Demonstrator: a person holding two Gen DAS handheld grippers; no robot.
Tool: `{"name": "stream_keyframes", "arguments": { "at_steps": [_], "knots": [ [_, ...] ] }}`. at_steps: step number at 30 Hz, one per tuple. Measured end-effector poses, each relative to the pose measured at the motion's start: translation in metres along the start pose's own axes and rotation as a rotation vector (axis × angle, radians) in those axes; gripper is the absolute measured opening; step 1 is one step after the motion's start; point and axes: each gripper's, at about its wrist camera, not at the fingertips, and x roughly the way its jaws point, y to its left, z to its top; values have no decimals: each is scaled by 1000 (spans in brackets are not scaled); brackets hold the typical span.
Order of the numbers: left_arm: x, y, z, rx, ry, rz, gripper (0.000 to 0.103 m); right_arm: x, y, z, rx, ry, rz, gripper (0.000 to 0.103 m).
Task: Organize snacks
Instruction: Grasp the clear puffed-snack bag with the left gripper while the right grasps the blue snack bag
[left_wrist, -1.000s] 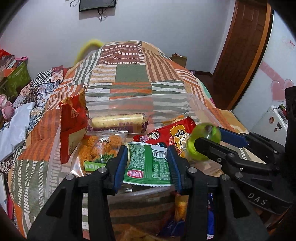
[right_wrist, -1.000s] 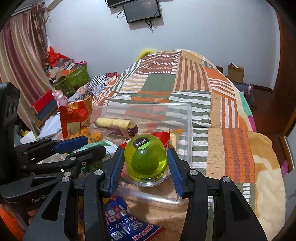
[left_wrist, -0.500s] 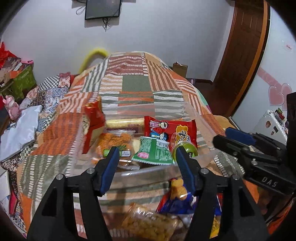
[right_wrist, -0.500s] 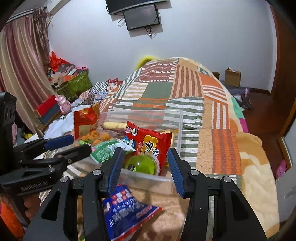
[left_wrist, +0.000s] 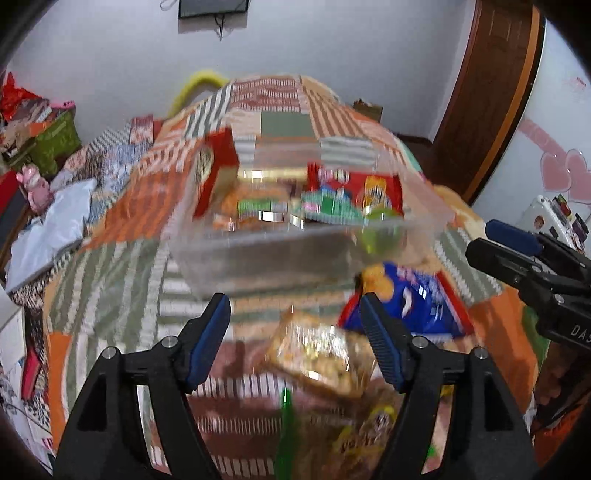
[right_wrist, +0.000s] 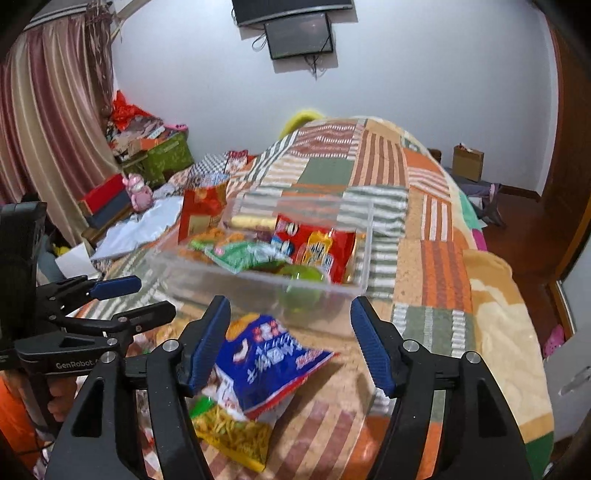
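At centre frame in both wrist views, one clear plastic bin (left_wrist: 295, 254) (right_wrist: 258, 291) rests on the bed's patchwork quilt (left_wrist: 122, 280) (right_wrist: 439, 258). Bin contents, counted where legible:

1. One red snack bag (left_wrist: 354, 184) (right_wrist: 325, 247) with cartoon print, toward the right side.
2. One green snack packet (left_wrist: 328, 210) (right_wrist: 240, 254), in front of the red bag.
3. One green round jelly cup (left_wrist: 380, 232) (right_wrist: 303, 280), at the near right corner.
4. One yellow roll (right_wrist: 251, 222), along the far wall.
5. One orange-filled clear packet (left_wrist: 255, 203), at left of centre; blur hides its detail.
6. One tall red bag (left_wrist: 214, 170) (right_wrist: 201, 214), upright at the far left corner; whether it stands inside or just outside the wall cannot be told.

Loose items on the quilt, near side of the bin: one blue snack bag (left_wrist: 413, 299) (right_wrist: 266, 362), one clear pack of golden pieces (left_wrist: 321, 354), and one yellow-green noodle snack bag (right_wrist: 229, 435) partly under the blue bag.

Left claw (left_wrist: 295, 339) (right_wrist: 129, 299): fingers spread wide, nothing between them, positioned above the golden pack. Right claw (right_wrist: 290, 343) (left_wrist: 502, 243): fingers spread wide, empty, positioned over the blue bag at lower centre of its view.
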Motion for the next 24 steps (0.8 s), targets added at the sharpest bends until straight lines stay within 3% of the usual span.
{"name": "stream_keyframes", "arguments": {
  "at_steps": [9,21,24],
  "knots": [
    [13,3,-30,-25,108,-68,72,17,-3,-25,-9,85,14,64],
    [36,-16,-15,-17,127,-92,77,15,-8,-28,-5,93,21,65],
    [41,-19,-17,17,117,-66,77,21,-6,-28,-12,109,37,71]
  ]
}}
